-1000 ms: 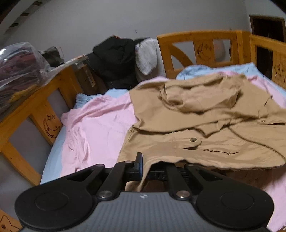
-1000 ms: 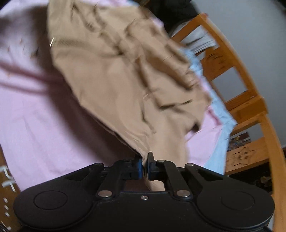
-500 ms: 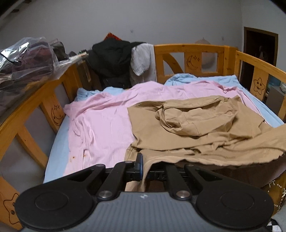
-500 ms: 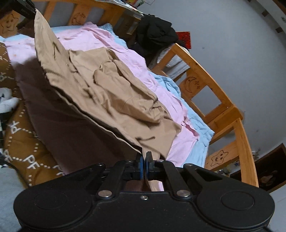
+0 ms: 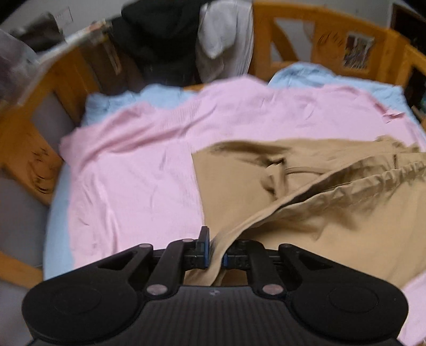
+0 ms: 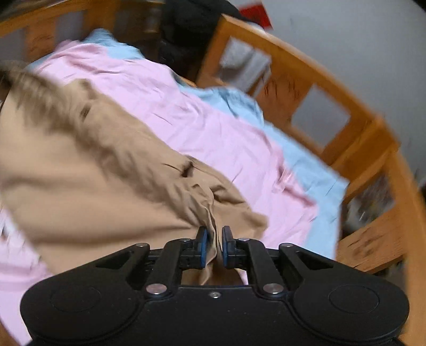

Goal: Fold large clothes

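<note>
A tan jacket (image 5: 332, 213) lies folded over on the pink sheet (image 5: 138, 165) of the bed, its gathered hem running toward the right in the left wrist view. My left gripper (image 5: 215, 252) hovers at the jacket's near left corner. Its jaws are opening, and a strip of the tan cloth hangs loose between the parted pads. In the right wrist view the tan jacket (image 6: 87, 186) fills the left side. My right gripper (image 6: 213, 243) is at its near right corner with its jaws opening too, a fold of cloth slack between the pads.
A wooden bed rail (image 5: 306, 18) surrounds the bed on the far and right sides (image 6: 332, 87). Dark and white clothes (image 5: 186, 40) hang over the headboard. A light blue sheet (image 6: 306, 165) shows under the pink one.
Both grippers swung forward over the bed, carrying the jacket's near edge over its far part. Both pairs of jaws have parted from a tight grip on the cloth.
</note>
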Demonstrator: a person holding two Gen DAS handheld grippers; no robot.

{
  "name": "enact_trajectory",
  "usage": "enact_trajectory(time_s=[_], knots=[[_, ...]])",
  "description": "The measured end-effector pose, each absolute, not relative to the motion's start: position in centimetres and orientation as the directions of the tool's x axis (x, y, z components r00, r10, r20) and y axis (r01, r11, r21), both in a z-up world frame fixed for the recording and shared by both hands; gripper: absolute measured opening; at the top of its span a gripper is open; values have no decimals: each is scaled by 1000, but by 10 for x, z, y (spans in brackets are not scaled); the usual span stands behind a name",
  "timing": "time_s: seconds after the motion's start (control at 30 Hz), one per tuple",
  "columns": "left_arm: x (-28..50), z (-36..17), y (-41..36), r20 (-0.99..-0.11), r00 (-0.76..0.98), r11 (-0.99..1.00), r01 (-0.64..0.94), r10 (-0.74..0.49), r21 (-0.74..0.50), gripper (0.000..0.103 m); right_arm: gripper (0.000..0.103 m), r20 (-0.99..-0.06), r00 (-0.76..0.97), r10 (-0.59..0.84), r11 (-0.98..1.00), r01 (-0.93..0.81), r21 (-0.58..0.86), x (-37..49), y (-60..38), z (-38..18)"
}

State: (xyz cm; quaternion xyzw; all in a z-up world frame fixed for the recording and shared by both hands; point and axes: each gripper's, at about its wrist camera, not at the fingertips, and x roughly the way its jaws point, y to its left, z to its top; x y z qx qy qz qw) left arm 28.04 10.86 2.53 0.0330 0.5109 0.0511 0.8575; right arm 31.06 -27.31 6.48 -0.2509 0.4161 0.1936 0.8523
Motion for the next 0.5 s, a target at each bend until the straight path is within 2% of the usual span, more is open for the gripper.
enact_trajectory(time_s=[0.03,0.1,0.13,0.17,0.23,0.3,0.37,0.4,0.5], knots=[[290,13,110,-881,456,992,-59,126,111,15,12,-817,563,128,820,-523,-232,321,-272,55],[301,-7,112,-890,431,989,-81,145,122,26,12,-836,530,141,856,-490,-166,338,-274,36],[304,-15,114,-894,422,988,-90,149,122,29,12,-840,519,158,870,-475,-131,341,-276,30],[306,-20,118,-896,420,989,-93,143,115,31,17,-840,513,180,883,-460,-92,343,-282,25],[304,-21,127,-886,448,992,-100,119,82,45,32,-821,518,241,905,-424,-2,344,-297,24],[293,-14,137,-857,510,994,-102,75,27,80,65,-780,543,311,920,-379,103,342,-318,30],[280,-4,149,-812,583,995,-101,38,-26,95,82,-719,590,367,924,-323,206,331,-345,42],[271,1,155,-789,614,993,-107,30,-45,98,87,-693,611,384,922,-301,245,326,-357,46],[250,5,174,-767,642,984,-139,0,-116,98,99,-627,666,404,910,-227,346,299,-392,53]])
